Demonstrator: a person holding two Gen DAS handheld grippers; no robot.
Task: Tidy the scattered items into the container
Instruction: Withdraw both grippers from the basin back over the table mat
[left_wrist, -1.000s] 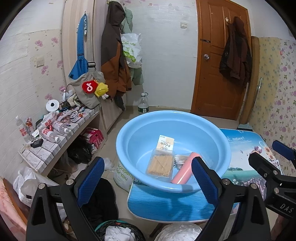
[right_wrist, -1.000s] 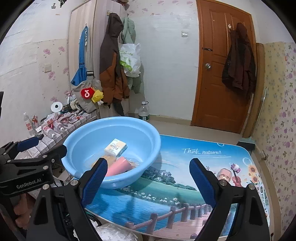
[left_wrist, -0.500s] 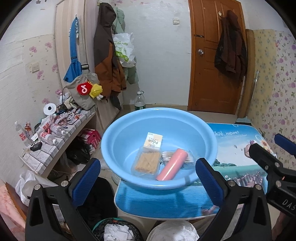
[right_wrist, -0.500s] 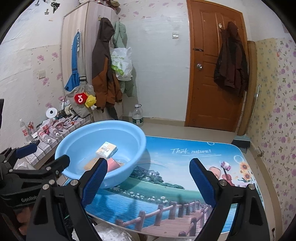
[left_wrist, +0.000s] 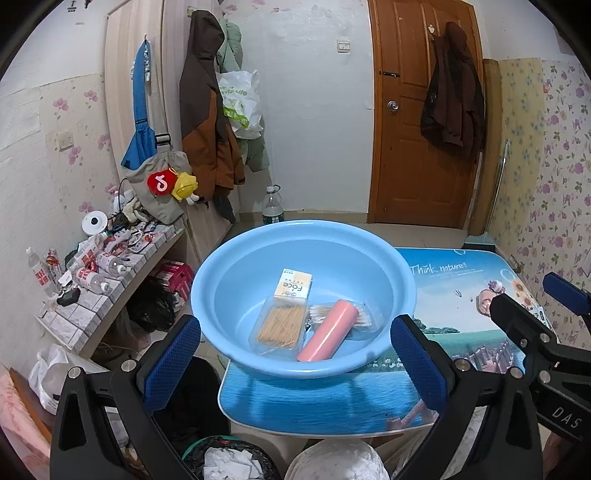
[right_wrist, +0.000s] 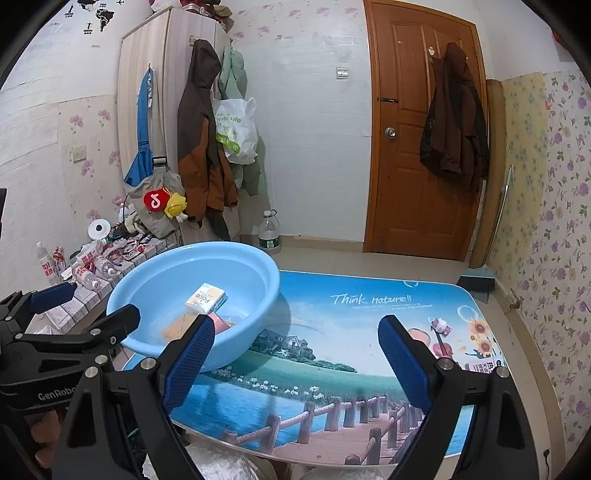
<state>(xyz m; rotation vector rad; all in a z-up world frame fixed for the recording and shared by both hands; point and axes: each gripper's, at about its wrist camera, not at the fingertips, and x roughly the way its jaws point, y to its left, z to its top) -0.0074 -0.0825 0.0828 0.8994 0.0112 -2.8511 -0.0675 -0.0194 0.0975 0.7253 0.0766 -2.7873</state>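
Observation:
A light blue basin (left_wrist: 236, 266) (right_wrist: 155, 280) stands on the left end of a small table with a landscape print (right_wrist: 332, 354). Inside it lie a pink tube (left_wrist: 328, 336), a clear box of toothpicks (left_wrist: 280, 326), a bag of cotton swabs (left_wrist: 364, 319) and a white and yellow "Face" box (left_wrist: 293, 284) (right_wrist: 205, 297). My left gripper (left_wrist: 295, 354) hangs open in front of the basin's near rim, holding nothing. Over the table's near edge my right gripper (right_wrist: 295, 354) is open and empty, to the right of the basin.
A low shelf (left_wrist: 96, 291) crowded with bottles and packets runs along the left wall. A bin with paper (left_wrist: 229, 461) sits below the table's near corner. Coats hang on the wardrobe (right_wrist: 199, 147) and the door (right_wrist: 454, 110). A water bottle (right_wrist: 269, 236) stands on the floor.
Both grippers have drawn back from the basin, which now looks smaller and farther off. The left jaws opened a little wider. The items in the basin have not moved.

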